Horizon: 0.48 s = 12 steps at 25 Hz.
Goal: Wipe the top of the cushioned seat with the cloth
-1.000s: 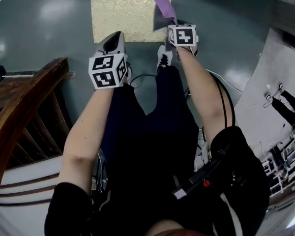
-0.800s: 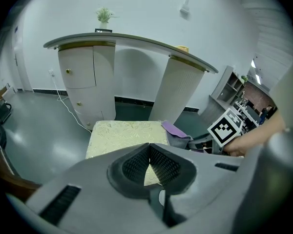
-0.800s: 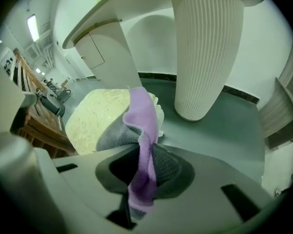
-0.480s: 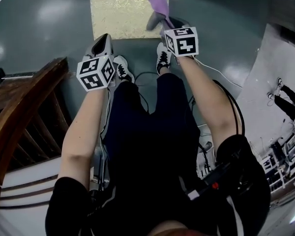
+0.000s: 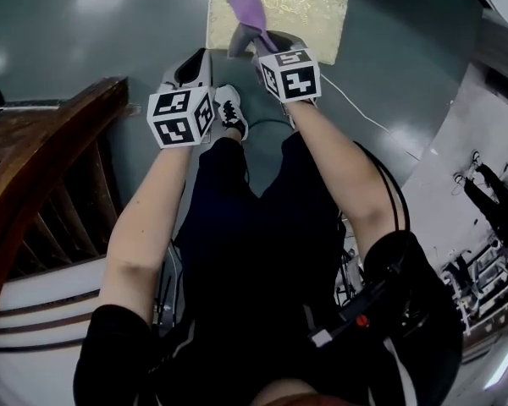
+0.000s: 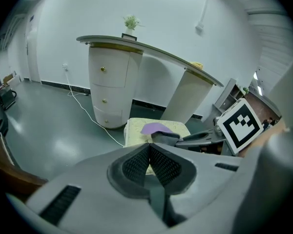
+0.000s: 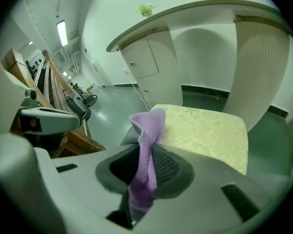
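The cushioned seat [image 5: 288, 5] is a pale yellow patterned pad at the top of the head view; it also shows in the left gripper view [image 6: 136, 128] and the right gripper view [image 7: 205, 130]. My right gripper [image 5: 241, 36] is shut on the purple cloth [image 5: 247, 8], which sticks up over the seat's near left corner. In the right gripper view the cloth [image 7: 146, 150] hangs pinched between the jaws. My left gripper [image 5: 195, 62] hovers over the floor just left of the seat, shut with nothing in it.
A dark wooden chair back [image 5: 42, 167] stands at the left. A white curved counter with drawers [image 6: 112, 82] rises behind the seat. A white cable [image 5: 360, 112] runs over the grey floor. The person's shoe [image 5: 230, 112] is near the seat.
The seat has shifted right in the head view as the head turned. My right gripper with the cloth has moved left, to the seat's left corner. The left gripper rose slightly.
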Each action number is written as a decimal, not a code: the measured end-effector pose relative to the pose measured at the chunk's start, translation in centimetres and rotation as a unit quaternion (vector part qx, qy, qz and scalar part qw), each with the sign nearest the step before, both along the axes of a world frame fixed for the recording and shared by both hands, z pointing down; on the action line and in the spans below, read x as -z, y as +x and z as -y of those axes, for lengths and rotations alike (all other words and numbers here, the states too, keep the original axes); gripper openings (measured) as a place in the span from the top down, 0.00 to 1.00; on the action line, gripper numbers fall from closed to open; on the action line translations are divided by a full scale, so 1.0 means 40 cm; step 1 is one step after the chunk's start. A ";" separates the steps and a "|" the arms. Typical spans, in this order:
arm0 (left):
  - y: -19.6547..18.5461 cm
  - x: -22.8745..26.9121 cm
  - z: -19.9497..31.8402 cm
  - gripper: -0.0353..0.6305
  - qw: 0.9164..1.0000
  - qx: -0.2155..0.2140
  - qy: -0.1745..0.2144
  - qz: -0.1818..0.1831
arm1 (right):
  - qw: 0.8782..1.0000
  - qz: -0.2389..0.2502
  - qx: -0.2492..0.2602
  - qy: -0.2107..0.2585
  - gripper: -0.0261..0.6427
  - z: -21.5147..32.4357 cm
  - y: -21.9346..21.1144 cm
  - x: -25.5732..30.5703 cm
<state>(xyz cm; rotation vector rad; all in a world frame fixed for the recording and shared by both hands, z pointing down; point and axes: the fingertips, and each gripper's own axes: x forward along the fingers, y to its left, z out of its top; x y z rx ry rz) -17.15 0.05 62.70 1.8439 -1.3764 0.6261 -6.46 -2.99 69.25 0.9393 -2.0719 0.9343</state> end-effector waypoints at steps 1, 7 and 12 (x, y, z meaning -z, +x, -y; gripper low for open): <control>-0.014 -0.001 -0.001 0.94 1.000 -0.002 0.002 -0.001 | 1.000 -0.001 0.002 -0.001 0.85 -0.003 -0.029 -0.005; -0.121 -0.009 -0.020 0.94 1.000 0.000 0.010 0.003 | 1.000 0.001 0.017 -0.016 0.85 -0.033 -0.185 -0.049; -0.175 -0.050 -0.068 0.94 0.999 0.028 -0.008 0.018 | 0.998 -0.016 0.055 -0.012 0.85 -0.029 -0.274 -0.119</control>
